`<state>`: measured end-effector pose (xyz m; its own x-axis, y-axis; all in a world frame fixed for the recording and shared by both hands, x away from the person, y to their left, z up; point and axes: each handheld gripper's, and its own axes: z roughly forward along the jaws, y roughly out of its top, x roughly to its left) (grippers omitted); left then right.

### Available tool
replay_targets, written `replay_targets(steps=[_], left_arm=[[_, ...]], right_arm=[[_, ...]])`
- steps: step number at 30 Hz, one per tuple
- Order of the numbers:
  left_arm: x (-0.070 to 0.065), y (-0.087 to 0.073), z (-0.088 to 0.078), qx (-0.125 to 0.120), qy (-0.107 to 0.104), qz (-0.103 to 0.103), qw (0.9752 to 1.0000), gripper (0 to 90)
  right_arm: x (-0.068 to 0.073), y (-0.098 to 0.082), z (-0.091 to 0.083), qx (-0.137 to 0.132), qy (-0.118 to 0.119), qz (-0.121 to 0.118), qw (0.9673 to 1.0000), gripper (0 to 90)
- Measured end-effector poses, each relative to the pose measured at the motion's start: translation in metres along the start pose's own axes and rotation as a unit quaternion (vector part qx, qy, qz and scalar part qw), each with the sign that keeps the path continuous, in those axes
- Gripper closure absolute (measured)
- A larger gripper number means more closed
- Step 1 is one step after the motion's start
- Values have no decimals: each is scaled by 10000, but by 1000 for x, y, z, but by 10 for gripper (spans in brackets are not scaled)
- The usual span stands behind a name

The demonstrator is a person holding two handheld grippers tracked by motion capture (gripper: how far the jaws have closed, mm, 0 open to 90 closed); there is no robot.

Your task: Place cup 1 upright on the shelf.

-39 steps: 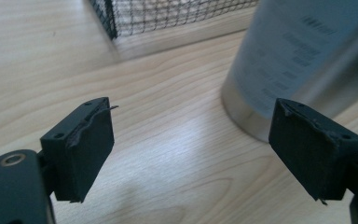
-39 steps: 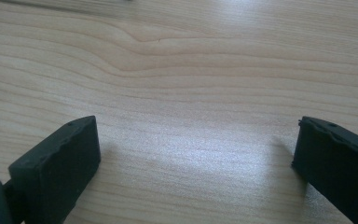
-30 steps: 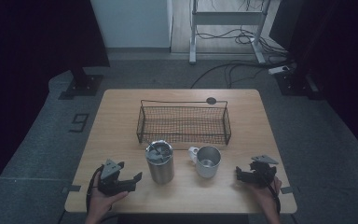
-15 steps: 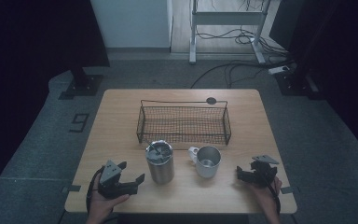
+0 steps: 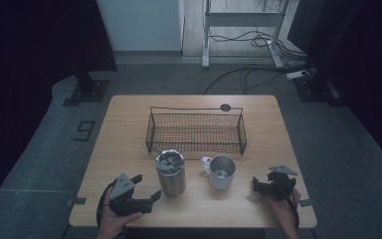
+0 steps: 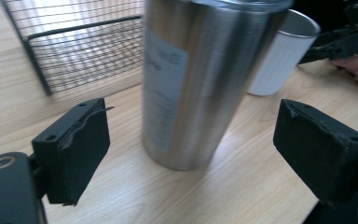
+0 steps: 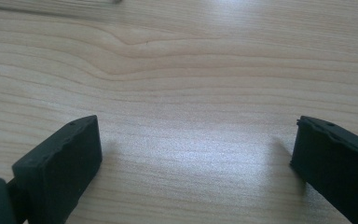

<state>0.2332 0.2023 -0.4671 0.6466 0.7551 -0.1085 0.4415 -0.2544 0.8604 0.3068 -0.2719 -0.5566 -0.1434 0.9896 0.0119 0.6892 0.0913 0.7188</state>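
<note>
The tall brushed stainless-steel tumbler with a lid point(image 6: 200, 79) stands upright on the pale wooden table point(image 5: 129, 129), straight ahead of the left gripper point(image 6: 200, 154) and framed between its two black padded fingers point(image 6: 74, 149), which are spread wide and touch nothing. It is probably rigid and fairly heavy for its size, with a smooth, slippery wall, so a hold across the middle of the body, where the faint label sits, looks safer than one near the lid. Beyond the far finger stands a short white-sided metal mug with a handle point(image 5: 222, 172), apart from the tumbler. Past both lies a long black wire-mesh basket point(image 5: 196, 130). The right gripper point(image 5: 268, 185) rests low over bare wood beside the mug, its fingers point(image 7: 60, 163) likewise spread apart and empty.
</note>
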Motion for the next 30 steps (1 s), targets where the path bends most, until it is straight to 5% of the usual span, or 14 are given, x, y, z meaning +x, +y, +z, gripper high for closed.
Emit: replay_targets(steps=[10,30], left_arm=[[-8,6,9,25,-124,87,9999,50],[-3,24,44,141,18,13,9999,0]], right_arm=[[0,0,0,-11,-24,37,10000,22],[-1,0,-1,-32,-67,72,9999,39]])
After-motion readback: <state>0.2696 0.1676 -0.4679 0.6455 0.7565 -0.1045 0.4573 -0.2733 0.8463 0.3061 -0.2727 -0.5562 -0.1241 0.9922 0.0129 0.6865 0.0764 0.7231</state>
